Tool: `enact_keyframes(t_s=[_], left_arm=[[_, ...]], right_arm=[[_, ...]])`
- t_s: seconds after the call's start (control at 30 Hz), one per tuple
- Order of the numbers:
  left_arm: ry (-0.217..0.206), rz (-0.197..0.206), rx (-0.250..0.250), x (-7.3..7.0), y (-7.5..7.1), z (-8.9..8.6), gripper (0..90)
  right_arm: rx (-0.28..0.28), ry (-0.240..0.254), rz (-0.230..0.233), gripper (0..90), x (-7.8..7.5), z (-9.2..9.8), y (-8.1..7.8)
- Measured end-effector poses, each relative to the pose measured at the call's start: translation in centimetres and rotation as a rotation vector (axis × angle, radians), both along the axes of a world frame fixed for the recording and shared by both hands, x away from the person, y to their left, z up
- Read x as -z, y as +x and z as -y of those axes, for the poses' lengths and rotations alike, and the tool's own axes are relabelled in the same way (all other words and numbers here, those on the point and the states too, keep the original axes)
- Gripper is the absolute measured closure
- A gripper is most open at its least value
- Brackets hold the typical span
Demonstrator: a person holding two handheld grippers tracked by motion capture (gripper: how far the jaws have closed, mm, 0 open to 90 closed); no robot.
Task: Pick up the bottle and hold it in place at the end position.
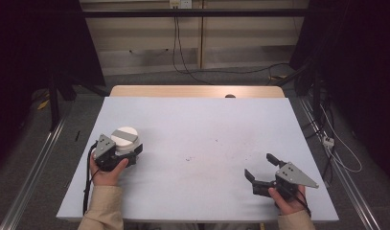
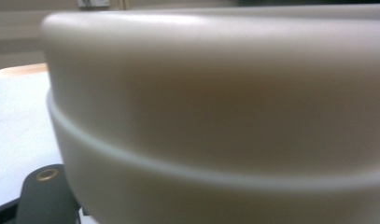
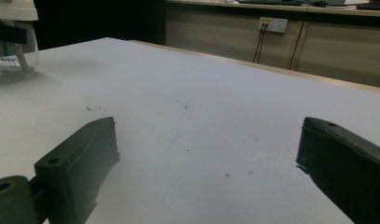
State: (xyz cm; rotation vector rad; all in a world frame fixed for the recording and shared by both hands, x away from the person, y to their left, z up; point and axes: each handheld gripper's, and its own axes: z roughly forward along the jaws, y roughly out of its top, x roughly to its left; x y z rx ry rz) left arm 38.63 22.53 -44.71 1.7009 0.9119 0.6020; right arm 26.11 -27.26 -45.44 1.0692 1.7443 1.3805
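Standing near worktop (image 1: 197,124) left edge: white-lidded jar (image 1: 124,137). Pinching its lid region, directly ahead: left claw (image 1: 130,154), pressed in. Resting near right front corner, well apart from jar: right claw (image 1: 260,167), spread, holding nothing. Nearer hand: left.

at the upper left of the right gripper view, the clear jar (image 3: 12,49) carries small dark print ending in "rish"; its first letters are cut off. nothing else is legible.
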Motion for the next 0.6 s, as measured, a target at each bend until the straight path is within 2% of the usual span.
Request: enact_keyframes(t_s=[0.27,0.6], left_arm=[[-0.031,0.018,0.049,-0.7,0.2,1.6,18.3],[-0.015,0.017,0.095,-0.7,0.9,3.4,18.3]], right_arm=[[0.001,0.001,0.001,4.7,0.0,0.1,0.0],[0.001,0.002,-0.001,4.7,0.0,0.2,0.0]])
